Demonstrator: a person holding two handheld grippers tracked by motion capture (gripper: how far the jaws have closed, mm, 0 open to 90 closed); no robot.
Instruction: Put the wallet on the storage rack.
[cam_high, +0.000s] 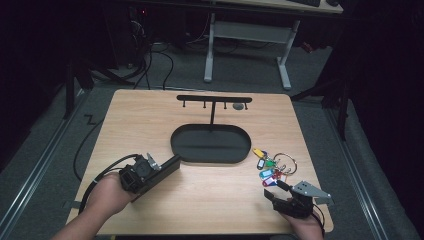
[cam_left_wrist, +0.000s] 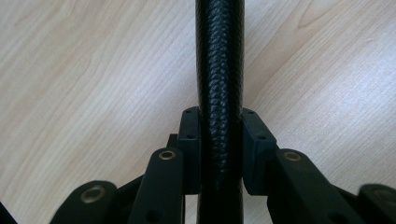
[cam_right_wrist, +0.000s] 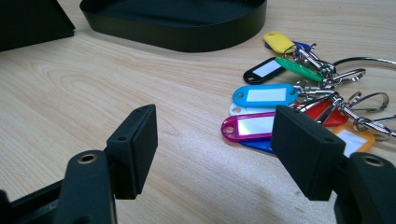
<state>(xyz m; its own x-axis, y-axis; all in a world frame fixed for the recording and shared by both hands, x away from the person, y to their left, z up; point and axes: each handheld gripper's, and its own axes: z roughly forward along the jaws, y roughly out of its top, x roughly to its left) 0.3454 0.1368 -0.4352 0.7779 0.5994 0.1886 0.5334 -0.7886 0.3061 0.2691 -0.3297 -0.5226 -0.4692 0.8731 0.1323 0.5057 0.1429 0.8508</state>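
While the person's left hand (cam_high: 107, 192) rests at the near left of the wooden table (cam_high: 210, 200), the left gripper (cam_high: 172, 162) it holds points toward the rim of the black oval tray (cam_high: 177, 150). Seen from the left gripper view, both pads (cam_left_wrist: 190, 140) press against the black textured rim (cam_left_wrist: 219, 70) that runs up between them, so this gripper is clamped on the tray's edge. At the near right, the right gripper (cam_high: 275, 187) sits in the person's other hand, and the right gripper view shows its jaws spread wide with nothing between them, bare table under the gap. Just beyond its tips lies the bunch of key tags (cam_right_wrist: 280, 98), coloured plastic labels in yellow, green, blue, magenta, red and orange on metal clips and a ring, flat on the table just right of the tray. Farther back, a thin post rises from the tray to a black hook bar (cam_high: 214, 98). Beyond the table stands a white desk frame (cam_high: 247, 35) on grey floor.
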